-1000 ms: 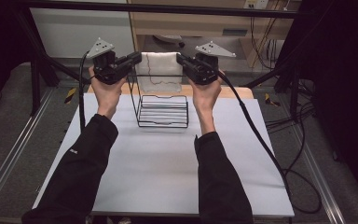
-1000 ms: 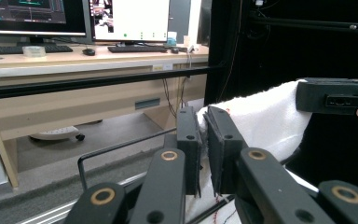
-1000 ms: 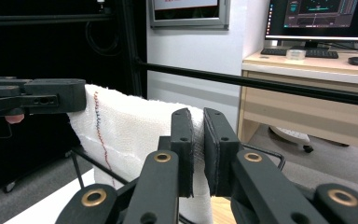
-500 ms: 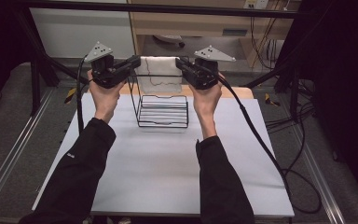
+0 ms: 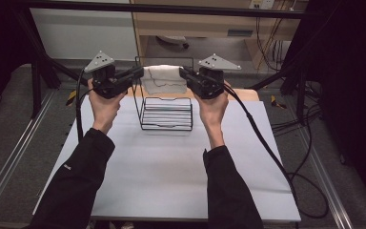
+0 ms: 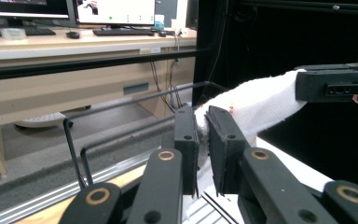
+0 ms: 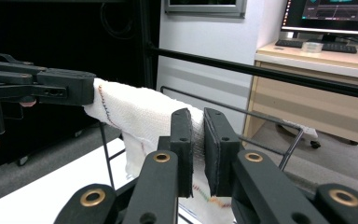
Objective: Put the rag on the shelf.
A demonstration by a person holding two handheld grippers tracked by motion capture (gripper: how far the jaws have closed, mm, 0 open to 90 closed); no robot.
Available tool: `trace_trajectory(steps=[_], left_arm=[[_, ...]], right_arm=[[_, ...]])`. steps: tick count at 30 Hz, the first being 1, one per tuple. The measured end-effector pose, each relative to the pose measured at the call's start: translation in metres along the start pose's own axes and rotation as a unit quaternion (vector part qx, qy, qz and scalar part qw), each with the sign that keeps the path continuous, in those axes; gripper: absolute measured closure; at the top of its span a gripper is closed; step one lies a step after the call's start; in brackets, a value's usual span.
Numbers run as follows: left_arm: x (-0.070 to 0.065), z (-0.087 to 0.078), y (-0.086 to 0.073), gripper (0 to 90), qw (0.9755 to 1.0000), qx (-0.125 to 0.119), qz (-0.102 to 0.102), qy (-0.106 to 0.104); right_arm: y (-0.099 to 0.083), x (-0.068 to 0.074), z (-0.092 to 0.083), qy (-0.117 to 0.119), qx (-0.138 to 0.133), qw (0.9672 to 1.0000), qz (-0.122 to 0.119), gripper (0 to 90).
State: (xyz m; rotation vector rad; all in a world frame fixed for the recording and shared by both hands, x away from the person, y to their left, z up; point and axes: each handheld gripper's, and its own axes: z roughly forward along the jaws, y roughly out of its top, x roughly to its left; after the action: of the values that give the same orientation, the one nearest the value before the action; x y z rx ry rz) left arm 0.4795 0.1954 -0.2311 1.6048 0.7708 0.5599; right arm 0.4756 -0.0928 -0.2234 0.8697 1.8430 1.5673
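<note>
Nearest the camera in the high view: two dark sleeves rising from the bottom edge over a white table, bare in front. Farther in, two hands held up level with each other on either side of a black wire rack, standing upright on the table toward its far edge. In the left hand, the left gripper, pointing inward to the right, grey three-cornered plate on top, cable hanging down past the wrist. In the right hand, the right gripper, pointing inward to the left, its cable trailing off across the table to the right. Between them, a white cloth, stretched from one gripper to the other above the rack, at the rack's tall rear frame; whether touching the top bar or just clear of it, impossible to tell. In the left gripper view, jaws nearly together and pinching one end of the cloth, thin fabric squeezed between the pads, with the other gripper clamped on the far end at the right. In the right gripper view, the same: jaws pressed onto the cloth's near end, coloured stitching along its hem, the rest hanging below the jaws. Beyond the table, a wooden desk and dark frame bars.
</note>
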Motion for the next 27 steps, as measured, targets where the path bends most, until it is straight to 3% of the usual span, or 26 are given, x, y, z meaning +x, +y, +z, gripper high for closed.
trace_trajectory(steps=[10,17,22,27], left_arm=[[-0.005,-0.007,-0.008,78.8,0.9998,0.018,0.010,-0.002],[-0.004,-0.015,0.006,76.0,0.9999,0.012,0.000,-0.003],[-0.003,-0.012,0.018,83.8,0.9999,0.013,-0.005,0.004],[-0.004,0.002,0.024,88.6,0.9992,0.035,-0.015,0.007]], right_arm=[[-0.012,0.003,-0.003,0.009,0.005,0.9999,-0.001,82.9],[-0.016,0.004,-0.005,0.011,0.009,0.9999,-0.007,82.8],[-0.019,0.004,-0.005,0.013,0.009,0.9999,-0.007,82.8],[-0.021,0.004,-0.006,0.014,0.009,0.9998,-0.010,82.7]])
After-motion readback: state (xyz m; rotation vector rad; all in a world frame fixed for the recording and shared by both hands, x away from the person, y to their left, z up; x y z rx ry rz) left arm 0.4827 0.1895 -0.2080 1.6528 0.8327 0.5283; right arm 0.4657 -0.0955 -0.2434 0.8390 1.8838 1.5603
